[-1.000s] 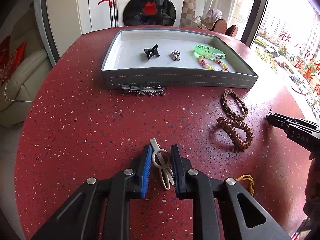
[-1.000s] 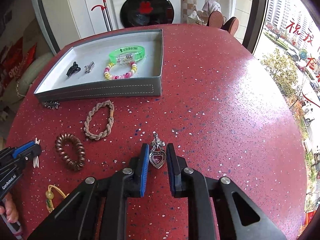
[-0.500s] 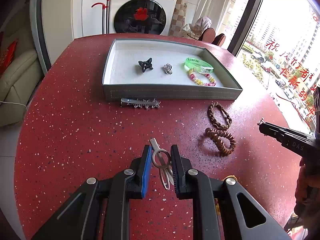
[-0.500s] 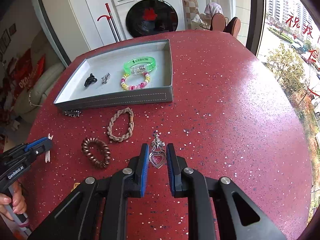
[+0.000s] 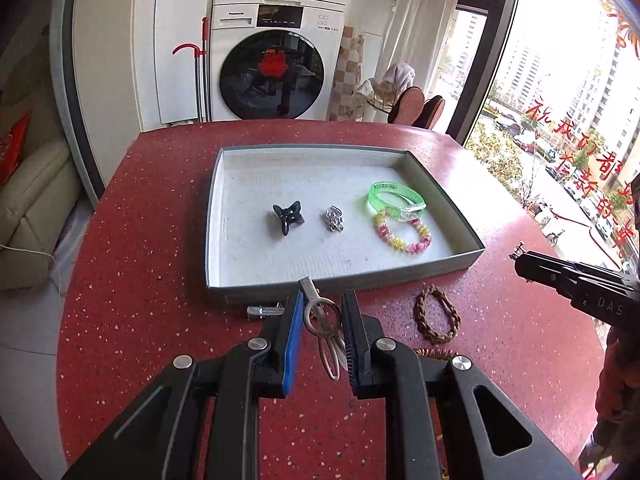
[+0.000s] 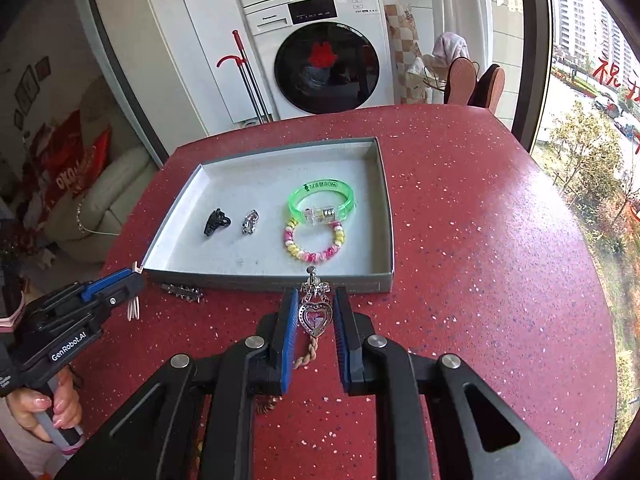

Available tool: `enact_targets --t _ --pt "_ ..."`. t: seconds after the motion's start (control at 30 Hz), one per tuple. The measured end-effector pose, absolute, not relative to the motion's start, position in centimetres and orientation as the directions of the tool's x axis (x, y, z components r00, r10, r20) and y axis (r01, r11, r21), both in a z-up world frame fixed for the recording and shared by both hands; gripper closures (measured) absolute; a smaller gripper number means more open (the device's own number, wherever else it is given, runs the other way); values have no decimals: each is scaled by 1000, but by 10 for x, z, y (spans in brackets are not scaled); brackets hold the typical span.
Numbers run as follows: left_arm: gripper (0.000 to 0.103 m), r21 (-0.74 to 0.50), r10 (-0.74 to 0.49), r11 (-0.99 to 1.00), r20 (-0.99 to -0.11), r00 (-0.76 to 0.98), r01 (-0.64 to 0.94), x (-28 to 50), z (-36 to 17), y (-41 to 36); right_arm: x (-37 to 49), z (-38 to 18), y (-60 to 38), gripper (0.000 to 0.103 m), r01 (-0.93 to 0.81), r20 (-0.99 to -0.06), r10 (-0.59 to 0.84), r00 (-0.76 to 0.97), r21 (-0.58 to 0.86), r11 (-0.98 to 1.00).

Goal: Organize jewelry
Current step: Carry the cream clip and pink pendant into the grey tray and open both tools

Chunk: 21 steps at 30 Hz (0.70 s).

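I hold a silver hair clip [image 5: 325, 330] pinched in the left gripper [image 5: 320, 336] fingers and a heart pendant [image 6: 315, 317] in the right gripper [image 6: 314, 320], both clear of the table [image 6: 480, 240] just short of the grey tray [image 6: 384, 216], ready to drop in.

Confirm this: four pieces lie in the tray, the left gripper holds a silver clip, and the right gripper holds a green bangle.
One thing is wrong: the right gripper holds a heart pendant, not the green bangle, as the right wrist view shows. The bangle lies in the tray among four pieces. The left gripper does hold the silver clip.
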<state>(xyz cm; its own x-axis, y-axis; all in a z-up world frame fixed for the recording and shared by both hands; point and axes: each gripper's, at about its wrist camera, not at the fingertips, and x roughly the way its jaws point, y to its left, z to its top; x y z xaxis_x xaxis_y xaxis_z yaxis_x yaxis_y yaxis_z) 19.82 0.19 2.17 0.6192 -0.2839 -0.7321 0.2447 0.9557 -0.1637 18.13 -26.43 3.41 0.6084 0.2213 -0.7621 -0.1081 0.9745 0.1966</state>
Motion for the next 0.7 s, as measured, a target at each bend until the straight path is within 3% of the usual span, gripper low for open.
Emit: enact_targets --t 0.7 --pt "66 -92 -219 967 -778 589 238 283 0 -13 278 -12 -243 84 -85 -831 246 498 236 968"
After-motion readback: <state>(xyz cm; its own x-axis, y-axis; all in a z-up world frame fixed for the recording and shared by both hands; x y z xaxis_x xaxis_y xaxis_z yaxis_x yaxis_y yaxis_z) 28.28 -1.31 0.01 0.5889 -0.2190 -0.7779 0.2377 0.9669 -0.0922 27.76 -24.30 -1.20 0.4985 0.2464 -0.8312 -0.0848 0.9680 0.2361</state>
